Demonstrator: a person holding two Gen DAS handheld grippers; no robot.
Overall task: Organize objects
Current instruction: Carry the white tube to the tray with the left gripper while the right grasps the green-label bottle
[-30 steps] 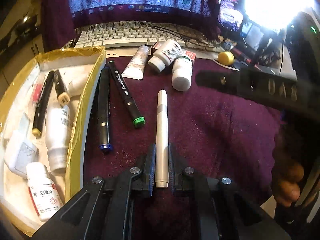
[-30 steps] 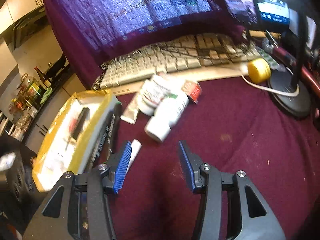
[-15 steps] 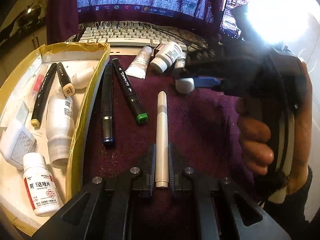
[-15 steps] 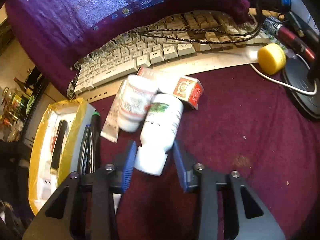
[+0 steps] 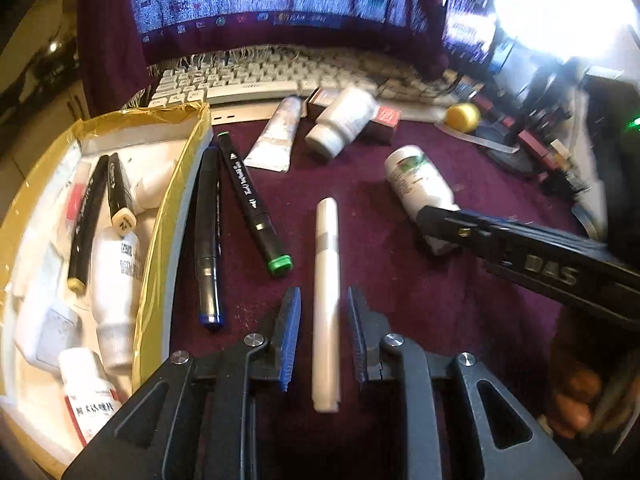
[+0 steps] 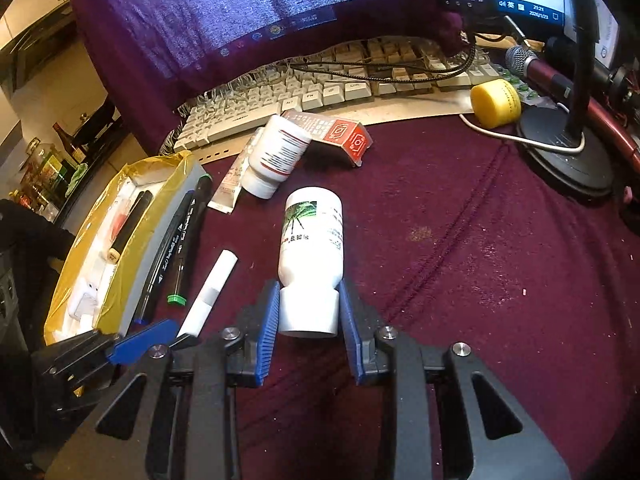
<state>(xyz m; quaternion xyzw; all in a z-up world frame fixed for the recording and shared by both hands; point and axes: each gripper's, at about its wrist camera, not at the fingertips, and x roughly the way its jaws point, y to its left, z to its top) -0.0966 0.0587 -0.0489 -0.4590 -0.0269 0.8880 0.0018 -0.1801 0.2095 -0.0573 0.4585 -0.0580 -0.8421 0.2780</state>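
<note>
Jaws of the right gripper (image 6: 307,312) are clamped on the white bottle's (image 6: 312,240) cap for boxing; the left gripper (image 5: 322,336) is spread loosely around the white pen (image 5: 327,280), gripping nothing.

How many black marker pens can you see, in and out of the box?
4. Two black marker pens lie on the maroon cloth by the box: green-capped, blue-capped. Two inside the yellow-taped box: and. More may be hidden.

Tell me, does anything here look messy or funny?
Yes. The red box by the keyboard is propped up crooked on a tipped-over bottle. Two markers lie outside the tray, not in it. Nothing looks spilled.
</note>
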